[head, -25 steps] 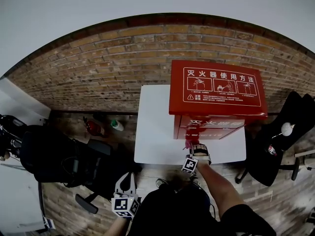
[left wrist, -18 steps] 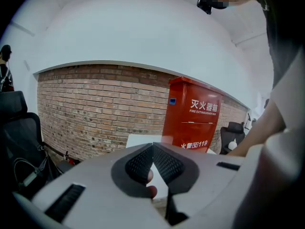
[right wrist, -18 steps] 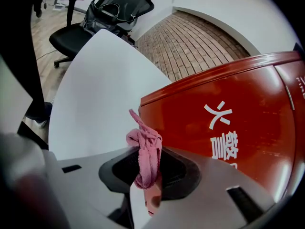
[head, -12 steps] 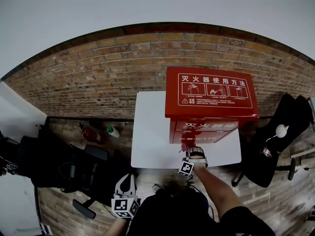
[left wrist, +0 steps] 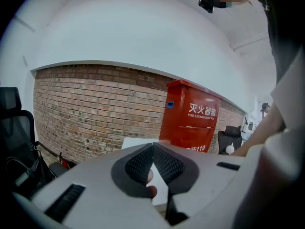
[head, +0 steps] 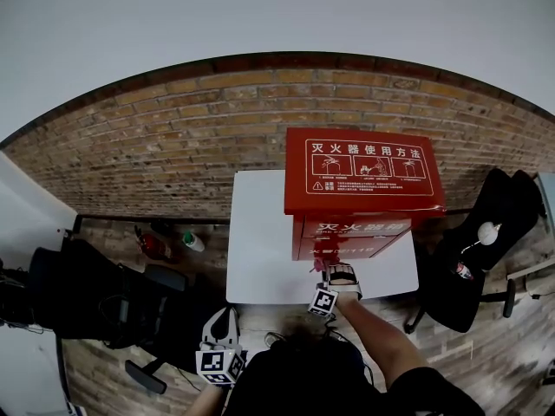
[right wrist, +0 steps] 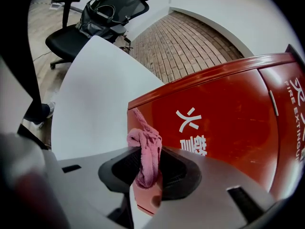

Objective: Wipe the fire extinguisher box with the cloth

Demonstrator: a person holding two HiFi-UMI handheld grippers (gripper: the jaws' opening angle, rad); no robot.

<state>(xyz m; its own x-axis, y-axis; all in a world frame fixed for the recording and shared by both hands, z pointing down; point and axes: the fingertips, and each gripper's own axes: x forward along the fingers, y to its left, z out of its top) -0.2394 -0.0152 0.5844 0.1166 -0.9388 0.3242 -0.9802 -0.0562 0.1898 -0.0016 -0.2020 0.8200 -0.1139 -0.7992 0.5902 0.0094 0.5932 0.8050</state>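
Just ahead of your outstretched right hand-held gripper (right wrist: 148, 171), clamped on the limp, fuzzy pink cloth (right wrist: 144, 149), stands the glossy red box (right wrist: 224, 113) on the smooth white table (right wrist: 95, 94). Your left hand-held gripper (left wrist: 153, 151) hangs low, jaws together, empty.

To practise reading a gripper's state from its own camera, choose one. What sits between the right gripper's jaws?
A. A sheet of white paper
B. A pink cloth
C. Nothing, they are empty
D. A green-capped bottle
B: the right gripper view shows the pink cloth pinched between the jaws of the right gripper, hanging in front of the red fire extinguisher box.
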